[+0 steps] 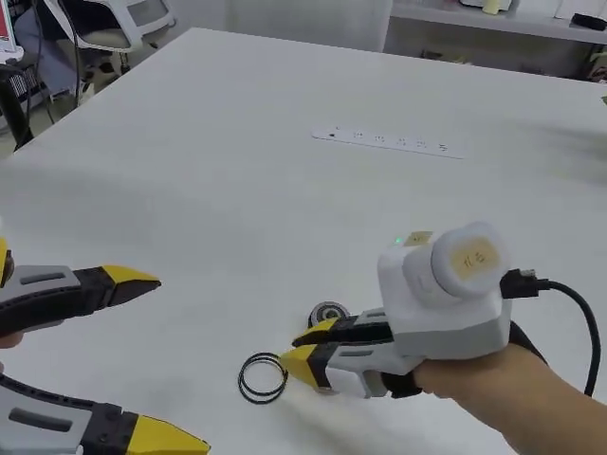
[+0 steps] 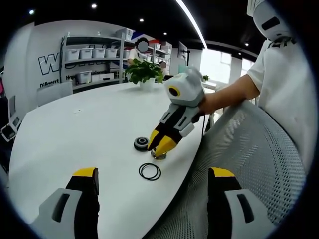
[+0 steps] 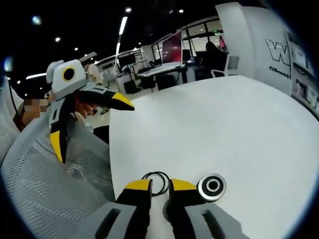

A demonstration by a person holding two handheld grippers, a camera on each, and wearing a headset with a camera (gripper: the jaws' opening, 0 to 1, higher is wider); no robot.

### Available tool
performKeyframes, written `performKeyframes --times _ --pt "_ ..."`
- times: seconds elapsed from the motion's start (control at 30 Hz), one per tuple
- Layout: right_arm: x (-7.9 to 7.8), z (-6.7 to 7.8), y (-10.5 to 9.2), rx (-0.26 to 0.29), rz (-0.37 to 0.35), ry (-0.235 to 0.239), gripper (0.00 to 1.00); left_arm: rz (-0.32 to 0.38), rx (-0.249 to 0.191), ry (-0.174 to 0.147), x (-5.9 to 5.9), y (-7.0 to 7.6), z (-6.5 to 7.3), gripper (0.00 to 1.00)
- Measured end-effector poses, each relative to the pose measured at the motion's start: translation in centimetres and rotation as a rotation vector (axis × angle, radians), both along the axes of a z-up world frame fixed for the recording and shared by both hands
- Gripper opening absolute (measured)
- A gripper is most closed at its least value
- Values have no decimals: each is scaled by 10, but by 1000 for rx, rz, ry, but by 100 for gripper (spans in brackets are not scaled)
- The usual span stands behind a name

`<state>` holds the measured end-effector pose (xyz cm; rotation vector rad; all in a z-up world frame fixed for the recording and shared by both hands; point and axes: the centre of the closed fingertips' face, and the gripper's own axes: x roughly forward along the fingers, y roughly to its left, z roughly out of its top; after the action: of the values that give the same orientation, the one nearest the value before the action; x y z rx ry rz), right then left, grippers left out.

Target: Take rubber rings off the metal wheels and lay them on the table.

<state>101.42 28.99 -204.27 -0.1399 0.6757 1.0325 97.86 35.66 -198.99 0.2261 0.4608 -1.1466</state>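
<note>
1. Right gripper is pointing its tips low over the table, close to the near edge, and a hand is wrapping its grip.
2. Its jaws are standing nearly together, leaving only a narrow gap. In the left gripper view something small and grey is showing at the tips, but what it is, and whether the jaws are clamping it, cannot be told.
3. Two black rings are lying flat on the table, overlapping each other, just beside the right gripper's tips on the side toward the left gripper.
4. One wheel is lying on the table just beside the right gripper's jaws on the far side, apart from the rings. In the right gripper view it is showing a dark band around a pale middle.
5. Left gripper is hovering above the table, well apart from the rings, with its jaws spread wide and nothing between them.
6. A white power strip is lying far across the table.
7. A grey mesh chair is standing at the table's near edge, by the person.
</note>
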Motion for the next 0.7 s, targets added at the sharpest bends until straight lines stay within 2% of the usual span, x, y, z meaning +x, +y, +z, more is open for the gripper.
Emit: performKeyframes --times 0.27,0.33,0.53,0.6,0.7 --pt "10 24 -8 42 -18 -51 16 2 -9 -5 1 0 1 88" --pt "14 34 -7 84 -35 -48 18 0 -11 -5 1 0 2 88" --pt "19 65 -6 160 -43 -73 19 -9 -7 -3 0 -1 0 89" --pt "24 77 -8 168 -43 -113 21 -8 -10 -6 0 -1 1 89" --pt "31 91 -11 168 -42 -148 22 -6 -12 -8 1 -1 1 90"
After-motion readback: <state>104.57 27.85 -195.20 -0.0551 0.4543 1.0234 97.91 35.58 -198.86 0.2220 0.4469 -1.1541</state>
